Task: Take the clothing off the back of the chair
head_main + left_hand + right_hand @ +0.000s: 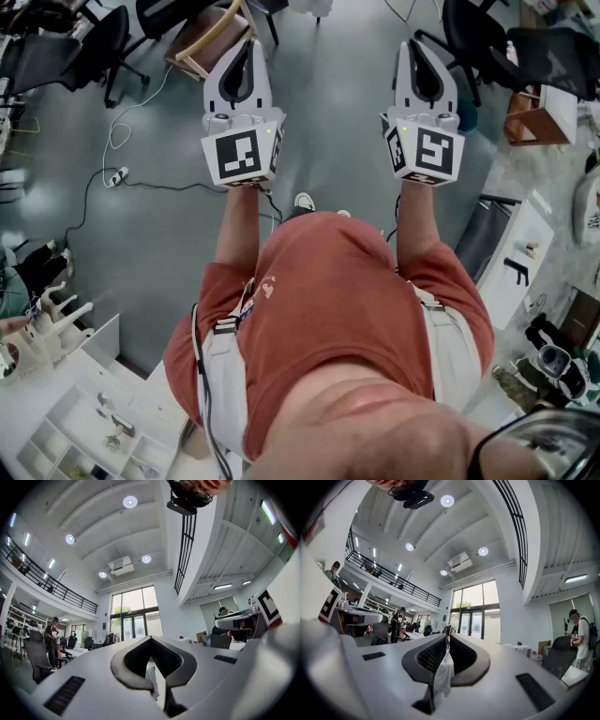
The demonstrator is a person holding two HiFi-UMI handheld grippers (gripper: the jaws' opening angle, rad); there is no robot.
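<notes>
The clothing (443,674) is a pale, white piece hanging well ahead of me in the hall. In the right gripper view it shows only through the loop-shaped opening under the jaw tips, and in the left gripper view it shows the same way. It is apart from both tools, touching neither. What it hangs on I cannot tell (the jaw bodies cover whatever is below and beside it).

The right hand-held gripper (447,634) is clenched, tips meeting, with nothing pinched between them. The left hand-held gripper (150,637) is likewise closed tip to tip and empty. In the head view both are held out in front of the body, side by side and well apart. Each has its marker cube (242,152) nearest the wrist, and both point away over the grey floor (328,141).

A red shirt (337,309) fills the lower middle of that view. A cable (103,183) trails across the floor at the left, and black office chairs (103,42) stand near the upper left corner. Beyond the clothing are tall glass doors (473,616), with a railed balcony (389,576) above to the left. A person (581,634) stands at the far right.
</notes>
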